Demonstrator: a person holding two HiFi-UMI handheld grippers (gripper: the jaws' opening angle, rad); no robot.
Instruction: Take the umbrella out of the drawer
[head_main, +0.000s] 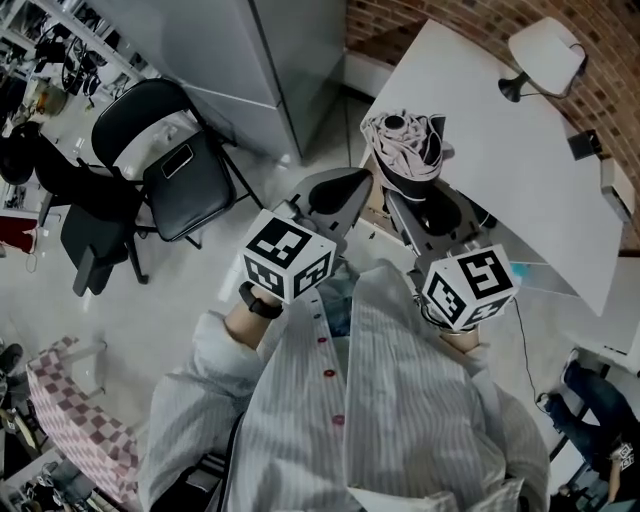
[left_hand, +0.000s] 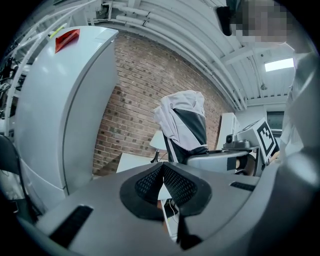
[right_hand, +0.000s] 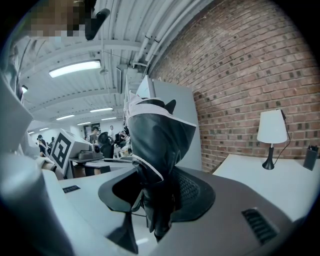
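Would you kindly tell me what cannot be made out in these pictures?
- Lower end of the umbrella: right gripper view, buried inside the right claw.
- Drawer: head view, nowhere identifiable; that claw and the umbrella cover what lies beneath them.
- Red label on the cabinet: left gripper view, print too small to read.

The head view looks steeply down on the left gripper (head_main: 340, 195) and right gripper (head_main: 428, 208). Both gripper views look closely along their jaws and share the umbrella (left_hand: 182, 125) ahead.
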